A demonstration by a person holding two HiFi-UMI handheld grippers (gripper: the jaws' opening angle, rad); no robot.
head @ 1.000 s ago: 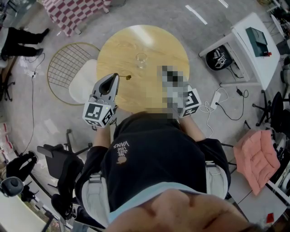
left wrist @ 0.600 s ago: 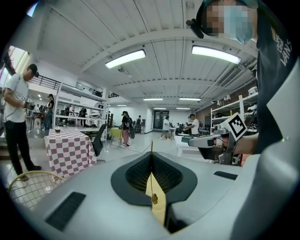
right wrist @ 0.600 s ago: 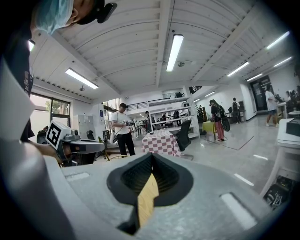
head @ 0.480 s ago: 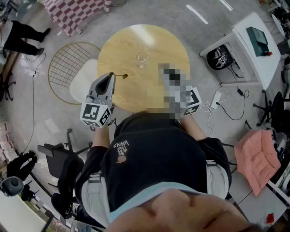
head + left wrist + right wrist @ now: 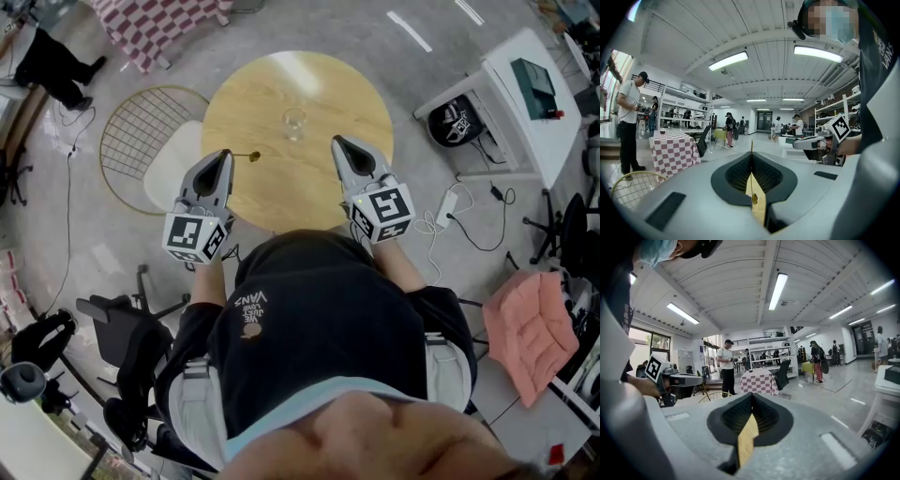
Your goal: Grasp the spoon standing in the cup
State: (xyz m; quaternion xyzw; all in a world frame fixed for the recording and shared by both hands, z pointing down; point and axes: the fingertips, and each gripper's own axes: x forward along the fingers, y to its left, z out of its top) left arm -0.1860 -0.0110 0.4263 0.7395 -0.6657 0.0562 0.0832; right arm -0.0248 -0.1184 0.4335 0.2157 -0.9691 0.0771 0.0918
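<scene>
While the left claw (image 5: 227,156) is staying clamped on the spoon (image 5: 251,156), it is easing back from the cup (image 5: 294,123), now standing empty on the counter (image 5: 323,84). The right claw (image 5: 337,142) is idling, jaws together, holding nothing. The grasp is looking done.

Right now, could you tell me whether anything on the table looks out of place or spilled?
Nothing is spilled. The one oddity: the spoon is not in the cup; it sticks out sideways from the left gripper, whose jaws are shut on it, over the table. The cup stands upright, apparently empty. The right gripper is shut on nothing.
</scene>
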